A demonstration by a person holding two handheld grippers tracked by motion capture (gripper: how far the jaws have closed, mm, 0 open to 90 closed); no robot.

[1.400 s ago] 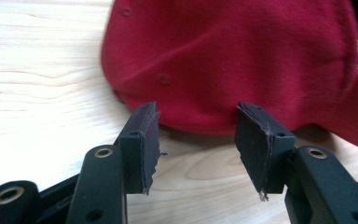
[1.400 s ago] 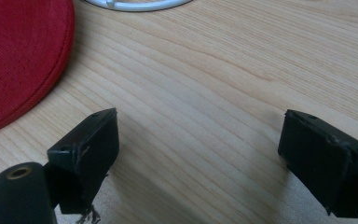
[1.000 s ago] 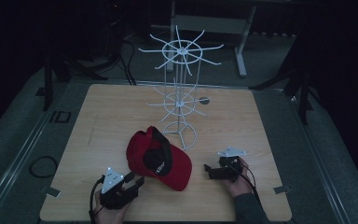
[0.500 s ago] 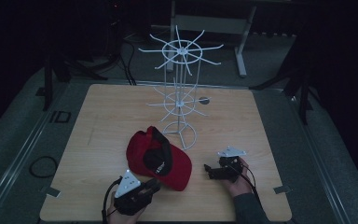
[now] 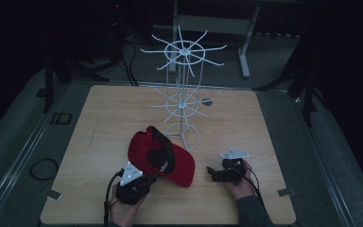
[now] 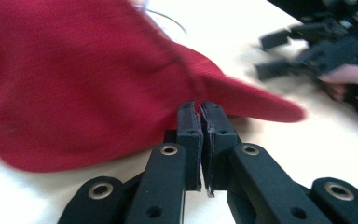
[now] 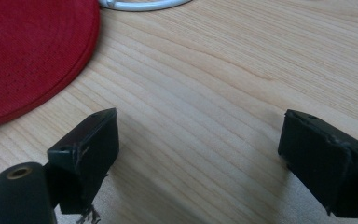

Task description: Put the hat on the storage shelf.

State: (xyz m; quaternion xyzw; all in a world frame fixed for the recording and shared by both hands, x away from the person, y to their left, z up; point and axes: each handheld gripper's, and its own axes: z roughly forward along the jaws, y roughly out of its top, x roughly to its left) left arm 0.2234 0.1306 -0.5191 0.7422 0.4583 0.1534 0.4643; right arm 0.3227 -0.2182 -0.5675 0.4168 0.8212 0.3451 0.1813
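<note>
High view: red cap (image 5: 159, 156) lies on the table (image 5: 264, 123) between both grippers, left gripper (image 5: 147, 179) nearer, at its near edge. Left gripper view: jaws pressed together at the cap's rim, no cloth visibly pinched. Right gripper view: right gripper (image 7: 200, 154) jaws wide apart, cap off to their left.

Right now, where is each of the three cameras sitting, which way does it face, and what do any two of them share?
High view: fixed above the person's side, looking forward and down on the table, wire rack and red cap; both hands and grippers show.
Left gripper view: rides the left gripper, jaws closed at the cap's edge; the other hand shows beyond.
Right gripper view: rides the right gripper, jaws apart over bare wood.
Shared: all three show the cap.
</note>
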